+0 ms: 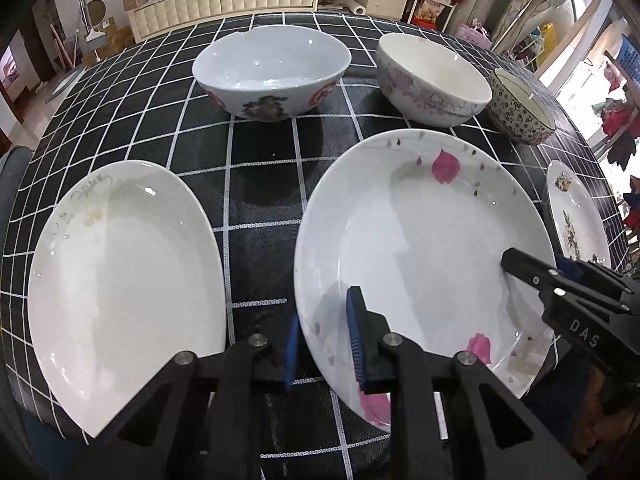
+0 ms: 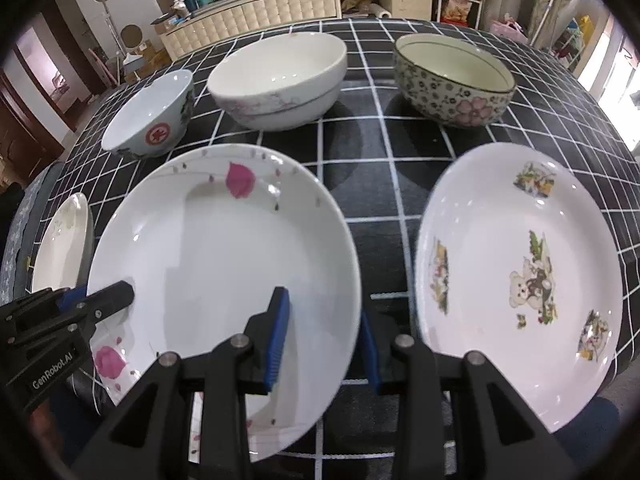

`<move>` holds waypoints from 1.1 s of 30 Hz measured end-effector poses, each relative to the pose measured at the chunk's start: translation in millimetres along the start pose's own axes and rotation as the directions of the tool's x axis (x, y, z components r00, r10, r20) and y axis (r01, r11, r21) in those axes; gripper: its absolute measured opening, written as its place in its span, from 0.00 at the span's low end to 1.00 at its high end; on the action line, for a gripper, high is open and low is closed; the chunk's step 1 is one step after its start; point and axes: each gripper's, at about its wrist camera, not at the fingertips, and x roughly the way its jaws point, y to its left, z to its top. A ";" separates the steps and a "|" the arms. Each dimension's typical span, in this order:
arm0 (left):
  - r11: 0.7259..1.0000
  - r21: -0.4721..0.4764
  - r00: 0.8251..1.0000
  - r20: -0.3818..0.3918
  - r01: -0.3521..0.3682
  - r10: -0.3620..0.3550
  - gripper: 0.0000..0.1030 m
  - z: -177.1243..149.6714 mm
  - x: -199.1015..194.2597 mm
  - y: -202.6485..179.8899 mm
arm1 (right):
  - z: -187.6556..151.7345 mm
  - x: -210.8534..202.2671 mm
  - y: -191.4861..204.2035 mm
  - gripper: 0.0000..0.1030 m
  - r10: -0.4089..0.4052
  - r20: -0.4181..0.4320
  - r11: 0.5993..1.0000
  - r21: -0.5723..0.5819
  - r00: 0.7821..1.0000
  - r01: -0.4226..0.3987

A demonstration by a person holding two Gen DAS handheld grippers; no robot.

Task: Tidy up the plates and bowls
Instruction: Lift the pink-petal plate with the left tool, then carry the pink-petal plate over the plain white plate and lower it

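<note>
A white plate with pink petals (image 1: 420, 248) (image 2: 224, 256) lies in the middle of the checked table. My left gripper (image 1: 324, 344) is open, its jaws astride the plate's left rim; it also shows in the right wrist view (image 2: 116, 296). My right gripper (image 2: 326, 336) is open, astride the plate's right rim; it also shows in the left wrist view (image 1: 520, 264). A plain white plate (image 1: 124, 280) (image 2: 60, 244) lies to the left. A bear-printed plate (image 2: 524, 280) (image 1: 576, 216) lies to the right.
Three bowls stand in a row behind the plates: a pale blue one with red marks (image 1: 272, 72) (image 2: 152, 116), a white one (image 1: 432, 80) (image 2: 280, 80), and a dark flowered one (image 1: 520, 108) (image 2: 452, 80). The table edge is close in front. Cabinets and clutter stand beyond.
</note>
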 end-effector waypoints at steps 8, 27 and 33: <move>0.999 -0.035 1.000 0.004 0.025 -0.025 0.19 -1.3 -1.8 4.9 | -3.1 -3.8 0.7 0.37 0.002 0.003 1.000 0.015 1.000 -0.002; 0.999 -0.040 0.996 0.082 -0.024 0.028 0.19 -19.1 -45.4 18.2 | -10.5 -37.4 31.0 0.37 0.038 0.071 0.999 -0.016 0.997 -0.037; 0.997 -0.072 0.993 0.112 -0.032 0.040 0.19 -24.5 -64.9 32.3 | -4.8 -44.2 53.0 0.37 0.055 0.088 0.998 -0.049 0.995 -0.051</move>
